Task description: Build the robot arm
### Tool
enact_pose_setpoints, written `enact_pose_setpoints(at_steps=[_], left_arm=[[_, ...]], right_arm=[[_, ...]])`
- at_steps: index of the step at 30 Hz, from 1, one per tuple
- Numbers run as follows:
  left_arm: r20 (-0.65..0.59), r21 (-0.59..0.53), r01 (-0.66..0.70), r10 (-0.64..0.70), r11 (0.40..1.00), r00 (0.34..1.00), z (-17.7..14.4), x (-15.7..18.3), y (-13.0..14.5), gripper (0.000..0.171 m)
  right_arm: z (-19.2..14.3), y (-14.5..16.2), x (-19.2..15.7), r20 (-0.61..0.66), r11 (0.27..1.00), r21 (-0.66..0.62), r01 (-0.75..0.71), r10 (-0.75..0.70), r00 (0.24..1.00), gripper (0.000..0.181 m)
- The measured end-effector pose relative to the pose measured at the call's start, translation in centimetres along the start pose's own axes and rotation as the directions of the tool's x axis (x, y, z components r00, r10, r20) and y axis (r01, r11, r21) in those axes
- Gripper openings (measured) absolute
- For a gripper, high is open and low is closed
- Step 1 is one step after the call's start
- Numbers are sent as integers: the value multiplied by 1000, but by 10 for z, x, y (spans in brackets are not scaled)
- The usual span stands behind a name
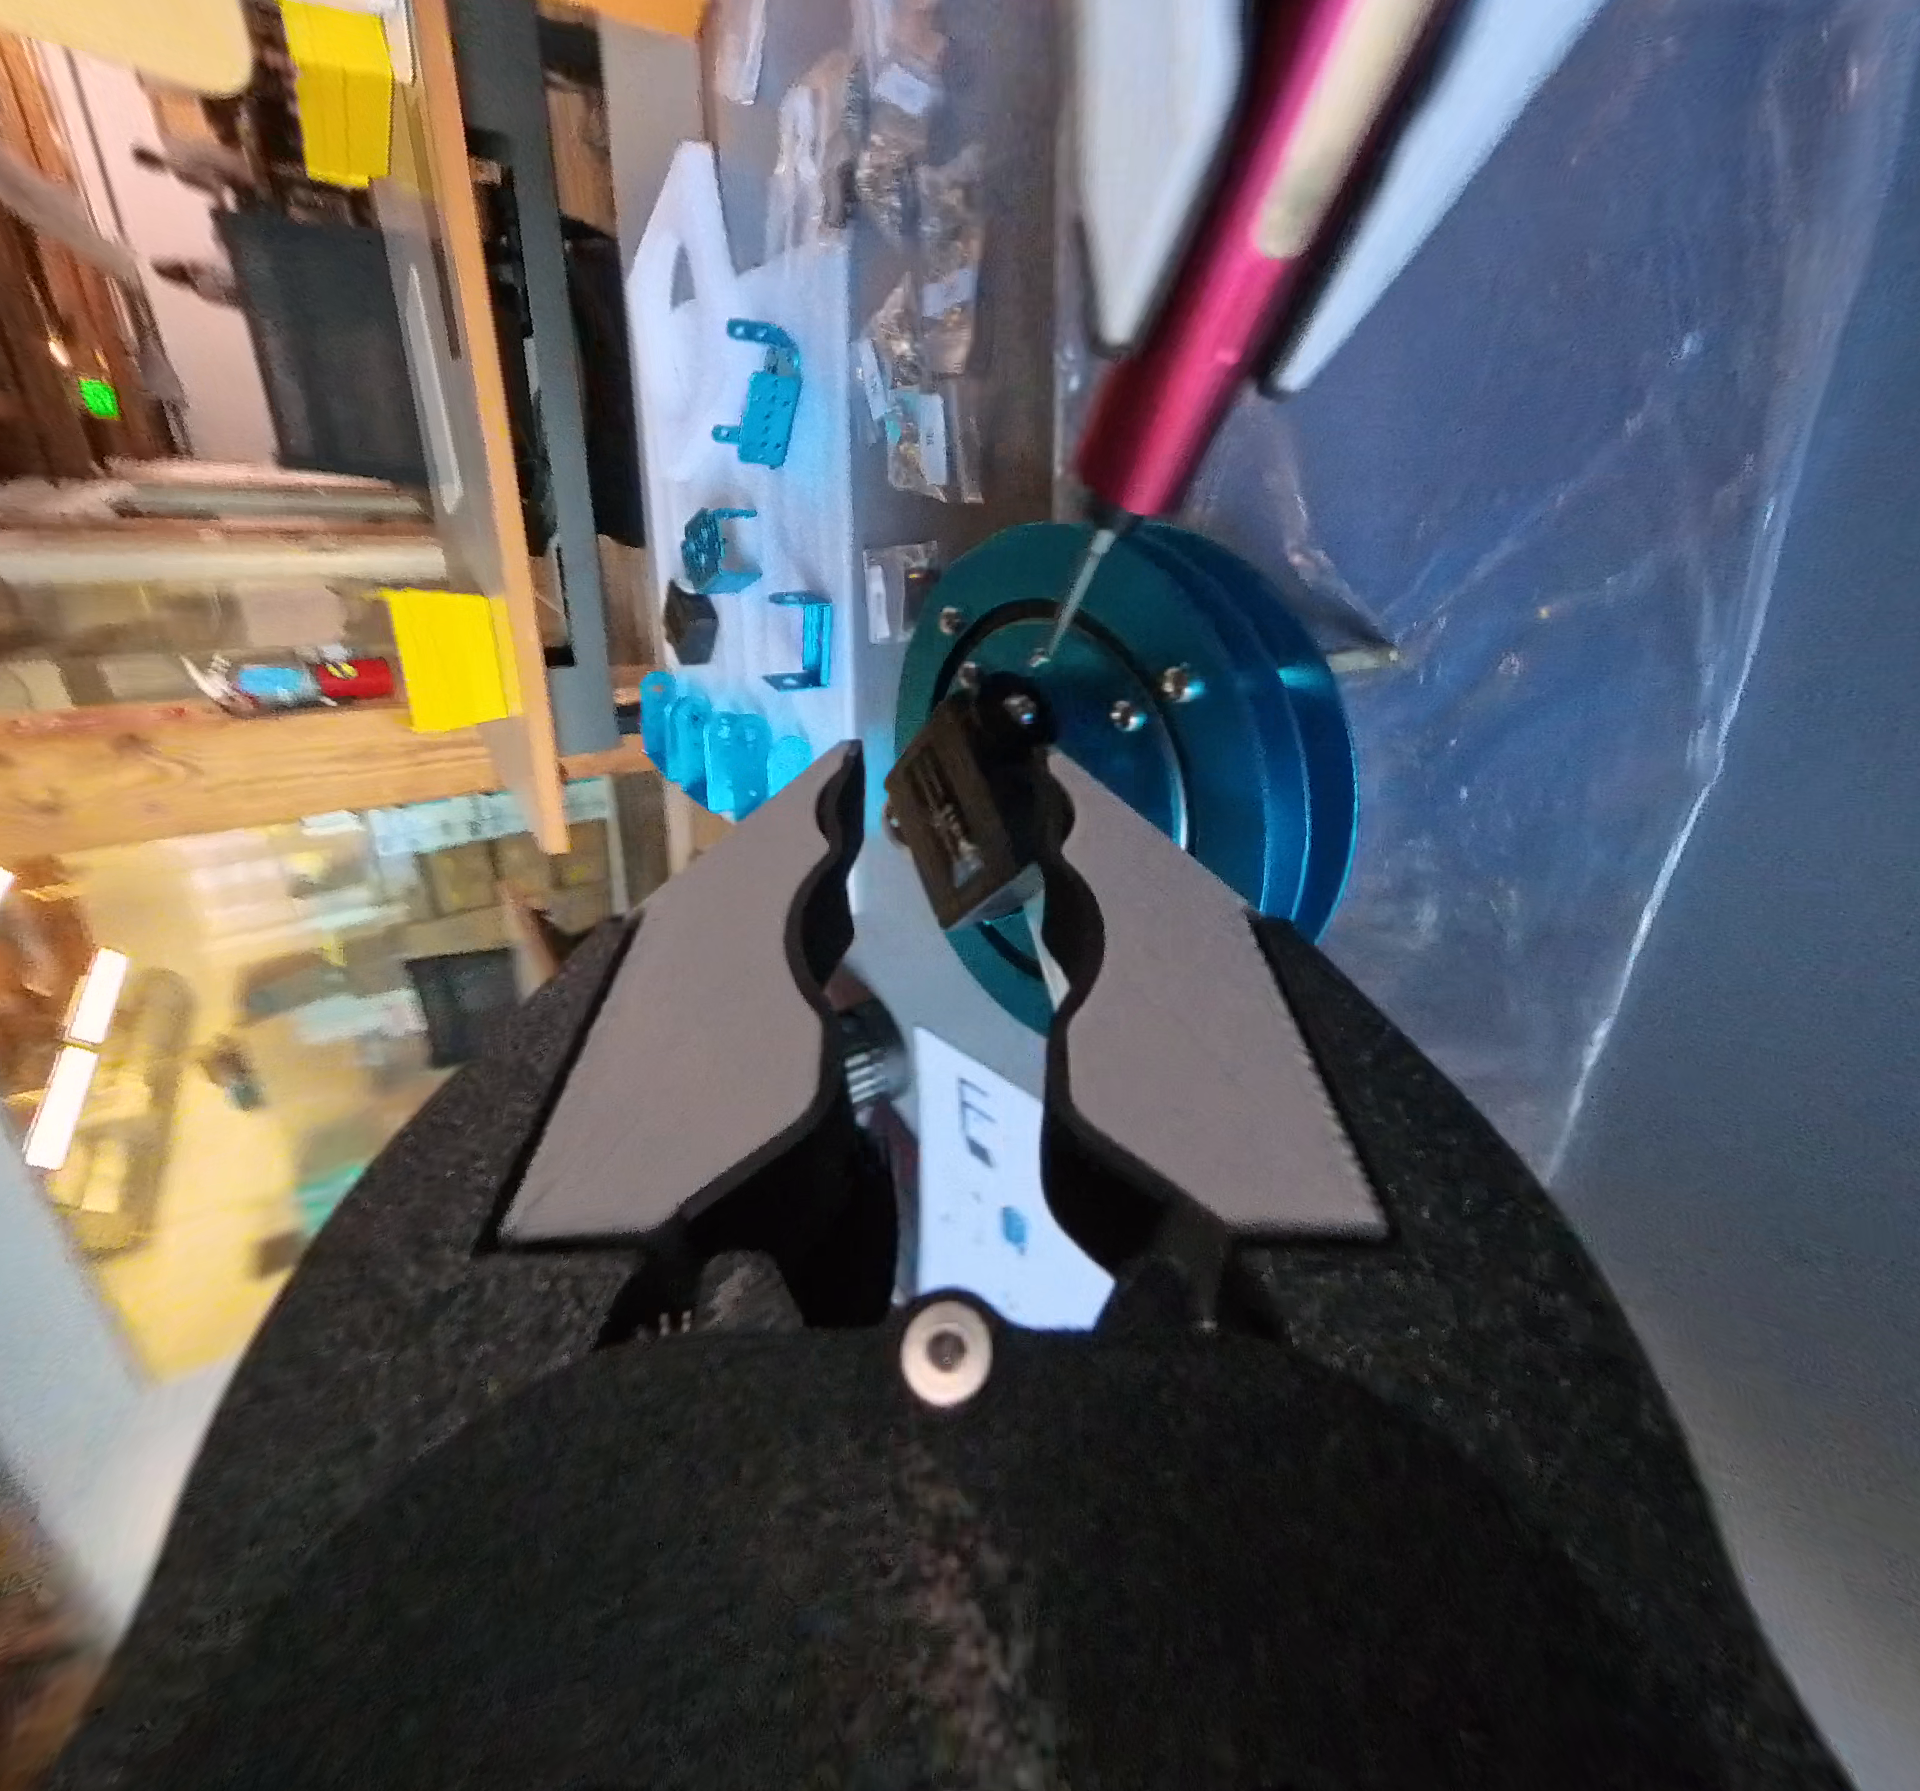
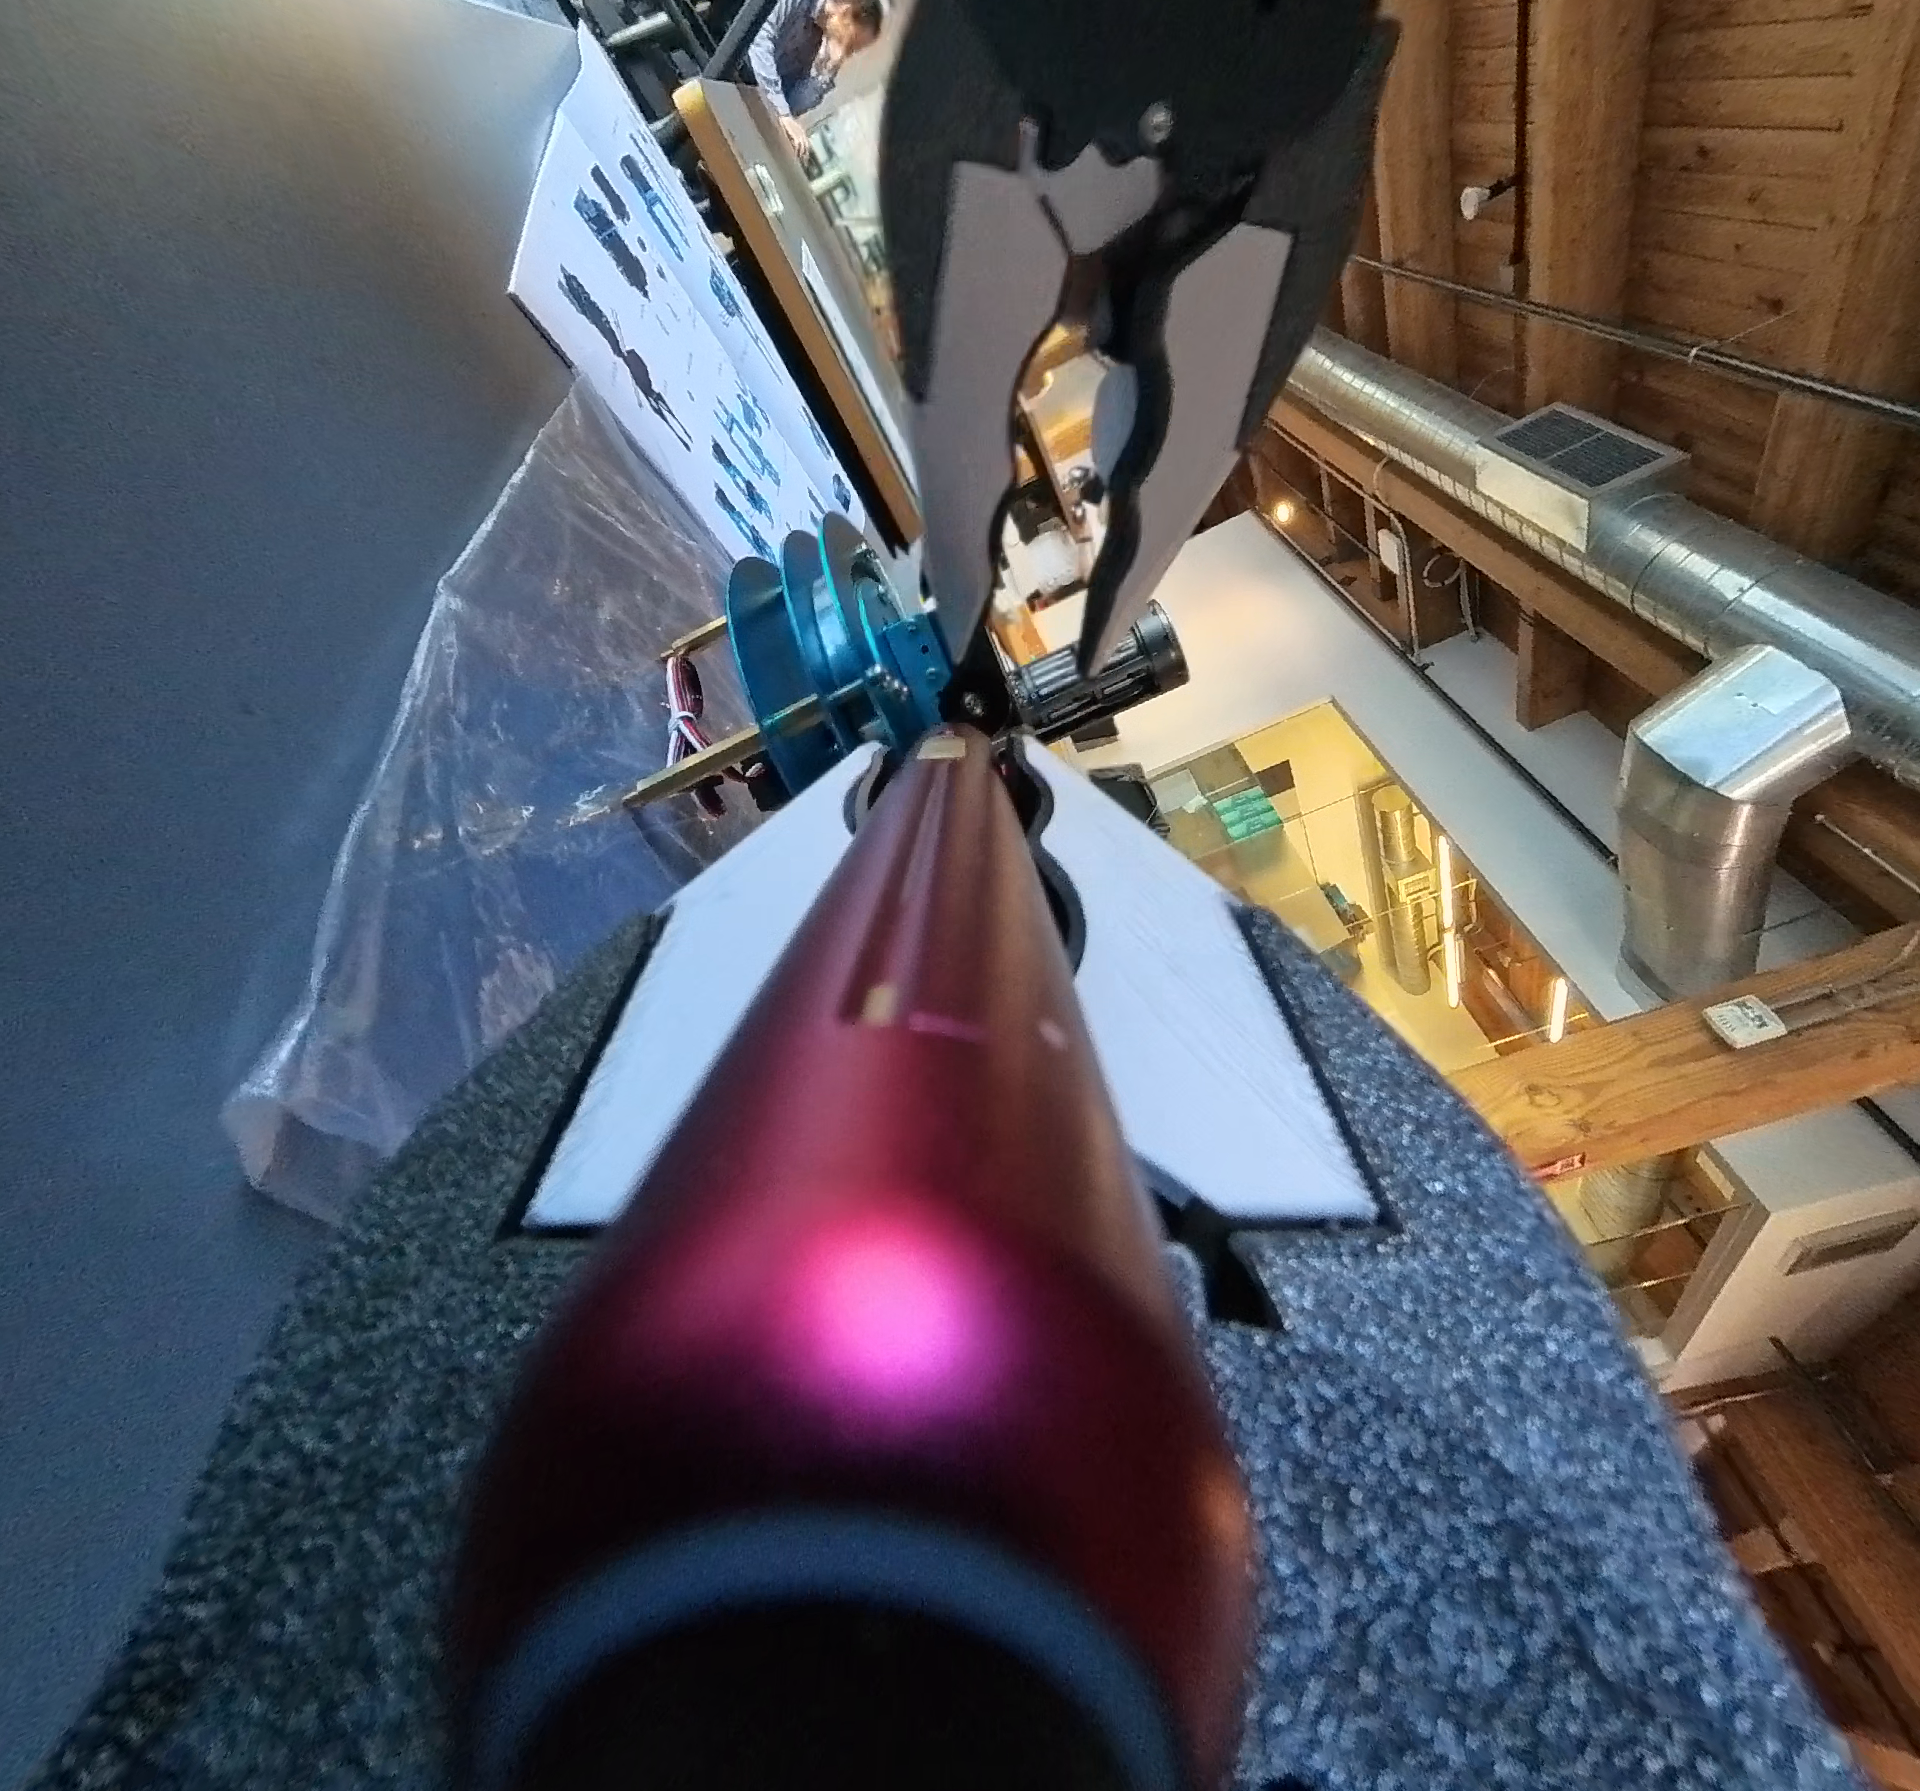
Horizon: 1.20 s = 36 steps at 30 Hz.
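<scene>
My left gripper [image 1: 951, 765] is shut on a small black servo [image 1: 956, 827] and holds it against the face of a blue round metal base [image 1: 1247, 733], which is ringed with screws. My right gripper [image 2: 951, 754] is shut on a magenta powered screwdriver [image 2: 935, 1014]. Its thin bit [image 1: 1075, 598] touches the base's inner ring just above the servo. The screwdriver [image 1: 1278, 183] and the right gripper's white fingers [image 1: 1143, 131] show at the top of the left wrist view. The left gripper [image 2: 1029, 640] comes in from above in the right wrist view, beside the blue base [image 2: 800, 671].
A white foam tray [image 1: 821, 307] holds several blue brackets [image 1: 769, 401]. Small bags of parts [image 1: 914, 370] lie beside it. The base rests on a clear plastic bag [image 2: 468, 702] on the grey table [image 2: 208, 391]. A printed sheet [image 2: 644, 307] lies beyond. A person [image 2: 821, 27] stands far off.
</scene>
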State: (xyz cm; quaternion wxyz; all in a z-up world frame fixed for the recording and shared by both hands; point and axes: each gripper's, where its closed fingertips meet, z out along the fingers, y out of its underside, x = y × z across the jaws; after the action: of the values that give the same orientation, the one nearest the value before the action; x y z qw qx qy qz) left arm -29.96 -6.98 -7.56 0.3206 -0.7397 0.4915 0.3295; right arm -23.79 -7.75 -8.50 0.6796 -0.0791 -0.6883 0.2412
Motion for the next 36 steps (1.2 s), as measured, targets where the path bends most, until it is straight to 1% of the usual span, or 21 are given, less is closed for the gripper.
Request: enact_pose_setpoints(at_steps=[2, 4, 6, 8, 10, 11, 13, 14, 15, 17, 20, 24, 26, 29, 30, 31, 33, 36], left_arm=[[-43, 42, 175, -173, 984, 984, -5, -5, 2, 37], [-90, 55, 358, -352, 932, 932, -6, -11, 7, 41], [-168, 44, 524, -511, 851, 843, -4, -10, 13, 46], [-248, 20, 667, -642, 745, 725, -3, -8, 16, 46], [-288, -4, 775, -742, 632, 605, 0, -10, 20, 47], [-318, -12, 810, -770, 586, 553, 0, -10, 20, 47], [-374, -12, 853, -794, 521, 479, -2, -11, 17, 51], [-388, -14, 864, -799, 503, 459, -2, -11, 17, 51], [-393, -11, 867, -800, 498, 454, -2, -11, 17, 51], [-390, -26, 860, -797, 509, 460, 1, -6, 20, 51], [-429, -61, 852, -785, 519, 448, 4, 4, 18, 51], [-438, -65, 824, -758, 563, 483, 9, 8, 20, 48], [-429, -74, 807, -749, 586, 505, 13, 9, 23, 44], [-447, -61, 776, -712, 628, 541, 14, 11, 23, 44], [-462, -61, 773, -704, 632, 539, 14, 11, 23, 44], [-477, -62, 772, -698, 632, 534, 14, 11, 23, 44], [-496, -49, 760, -677, 648, 545, 14, 10, 24, 44], [-512, -37, 748, -655, 663, 556, 15, 10, 24, 44]], right_arm=[[0, 0, 0, 0, 1000, 13, 29, -29, 1000, 21], [0, 1, 0, -4, 999, 11, 34, -34, 999, 21], [1, 3, 0, 3, 999, 8, 40, -40, 999, 21], [2, 5, -1, 8, 999, 3, 54, -54, 998, 21], [2, 4, -2, 9, 997, 20, 68, -68, 998, 22], [2, 4, -1, 8, 997, 23, 74, -74, 997, 22], [2, 4, -2, 10, 997, 23, 72, -72, 997, 22], [2, 4, -1, 11, 997, 22, 71, -72, 997, 22], [2, 4, -1, 9, 997, 25, 74, -74, 997, 22], [2, 4, -2, 16, 996, 32, 78, -78, 997, 22], [1, 3, -3, 18, 995, 48, 92, -93, 995, 22], [1, 4, -5, 31, 993, 60, 103, -105, 994, 22], [0, 6, -4, 27, 991, 65, 115, -117, 993, 22], [-2, 6, -4, 26, 987, 92, 133, -136, 990, 22], [-2, 5, -4, 25, 985, 100, 142, -145, 989, 24], [-2, 3, -3, 14, 981, 114, 158, -161, 987, 20], [-2, 2, -6, 19, 974, 138, 180, -185, 983, 21], [0, 4, -9, 22, 968, 139, 210, -215, 976, 21]])
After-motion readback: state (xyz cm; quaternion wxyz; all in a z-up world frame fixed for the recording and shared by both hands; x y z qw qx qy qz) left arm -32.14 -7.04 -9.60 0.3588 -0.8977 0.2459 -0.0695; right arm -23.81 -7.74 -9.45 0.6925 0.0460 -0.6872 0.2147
